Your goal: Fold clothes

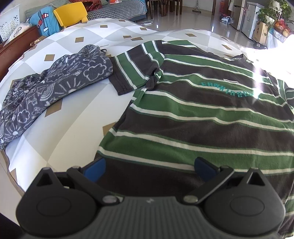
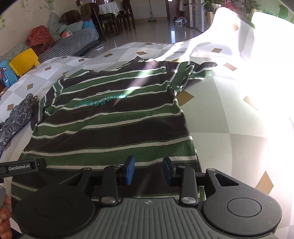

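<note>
Striped T-shirt [image 1: 202, 117] lies flat, face up, on the diamond-patterned tablecloth [image 1: 77, 117], hem nearest. Left gripper [image 1: 149, 168] over the hem, jaws wide apart, nothing clamped. Right gripper [image 2: 148, 170] over the hem, jaws parted, pads clear of cloth. Grey patterned garment [image 1: 46, 88] crumpled beside the sleeve.

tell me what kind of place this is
Most likely a home living and dining room: a sofa with a checked cover, a dining table with chairs, potted plants, and a glossy tiled floor.
</note>
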{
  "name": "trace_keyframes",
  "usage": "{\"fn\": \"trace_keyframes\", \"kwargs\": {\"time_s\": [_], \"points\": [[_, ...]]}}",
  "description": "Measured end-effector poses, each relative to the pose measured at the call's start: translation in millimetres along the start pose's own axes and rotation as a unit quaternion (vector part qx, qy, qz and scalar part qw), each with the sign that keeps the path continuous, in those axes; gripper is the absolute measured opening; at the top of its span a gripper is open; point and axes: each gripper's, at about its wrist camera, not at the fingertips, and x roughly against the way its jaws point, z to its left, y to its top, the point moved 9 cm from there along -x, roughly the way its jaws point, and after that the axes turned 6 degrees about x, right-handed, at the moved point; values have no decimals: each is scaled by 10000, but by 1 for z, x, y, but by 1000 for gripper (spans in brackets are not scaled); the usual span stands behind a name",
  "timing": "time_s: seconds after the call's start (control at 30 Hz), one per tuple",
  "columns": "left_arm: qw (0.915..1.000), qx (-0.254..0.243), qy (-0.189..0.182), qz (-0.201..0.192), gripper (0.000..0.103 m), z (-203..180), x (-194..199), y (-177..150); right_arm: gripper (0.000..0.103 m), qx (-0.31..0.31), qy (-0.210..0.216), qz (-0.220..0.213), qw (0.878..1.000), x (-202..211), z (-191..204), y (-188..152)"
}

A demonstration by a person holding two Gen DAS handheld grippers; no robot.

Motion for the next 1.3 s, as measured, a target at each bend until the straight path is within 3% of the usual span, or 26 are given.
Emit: {"fn": "trace_keyframes", "kwargs": {"time_s": [0.3,0.53,0.7,0.93,1.3], "points": [[9995,-282,-1,123,103,-5,6,-20,33,109,113,168,9997,7,11,-22],[9989,-477,0,-45,103,-11,20,-27,33,116,179,319,9993,15,20,-45],[9980,-595,-43,223,103,-17,14,-42,34,303,8,685,9972,4,20,-63],[9962,-438,-224,714,103,-21,8,-68,34,256,-193,815,9962,0,14,-68],[9927,-558,-236,1047,103,-27,7,-84,37,199,-322,996,9943,-6,11,-63]]}}
